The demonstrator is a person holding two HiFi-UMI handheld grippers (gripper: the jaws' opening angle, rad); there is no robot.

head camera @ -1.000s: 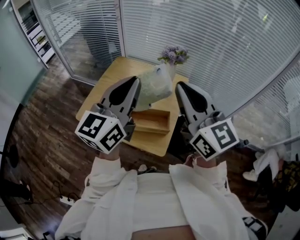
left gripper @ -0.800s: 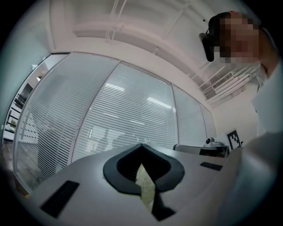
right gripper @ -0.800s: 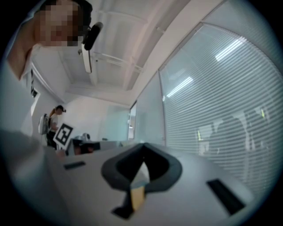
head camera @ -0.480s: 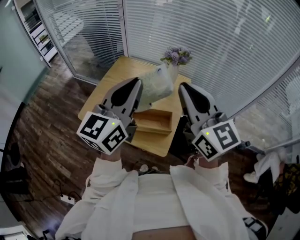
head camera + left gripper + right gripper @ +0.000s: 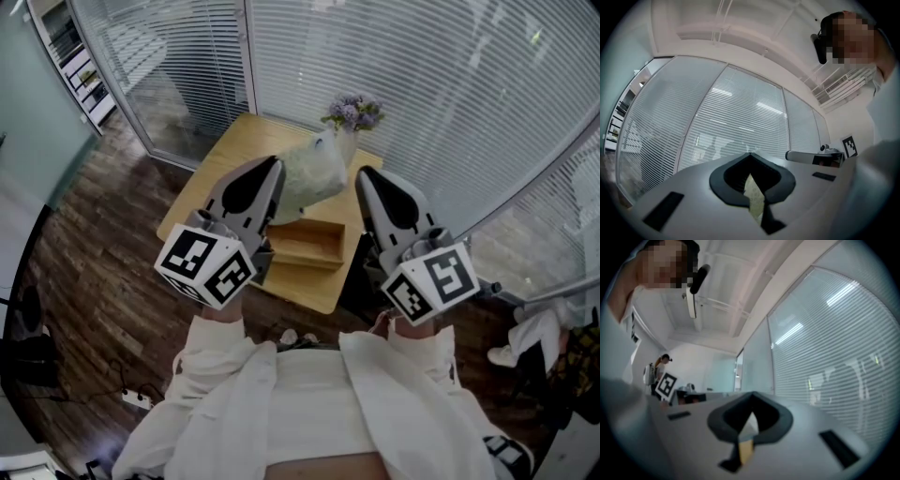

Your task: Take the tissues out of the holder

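On the small wooden table [image 5: 220,178] below, the tissue pack [image 5: 309,173] is seen outside the wooden holder [image 5: 309,246], on its far side, with its far end just beside the vase of purple flowers [image 5: 352,114]. The holder is set at the table's near edge, and its wooden floor is visible through the open top. Whether pack and holder touch can't be told: the pack's left part is covered by the left gripper [image 5: 267,173]. Both grippers are held high above the table, close to the head camera, tips pointed far. The left one is placed over the pack's left end and the right gripper [image 5: 370,187] over the table's right edge. They are kept well apart, with pack and holder seen between them. In the left gripper view the jaws are seen brought together, nothing clamped. Only a thin slit is left, and a pale greenish sliver is seen through it. In the right gripper view the jaws are likewise closed on nothing, and a white and tan sliver is seen through the slit. A marker cube [image 5: 204,262] is carried at the near end of each gripper, above the white sleeves [image 5: 216,375]. Slatted blinds [image 5: 450,103] are seen on the far side and dark wood flooring [image 5: 94,281] on the left.
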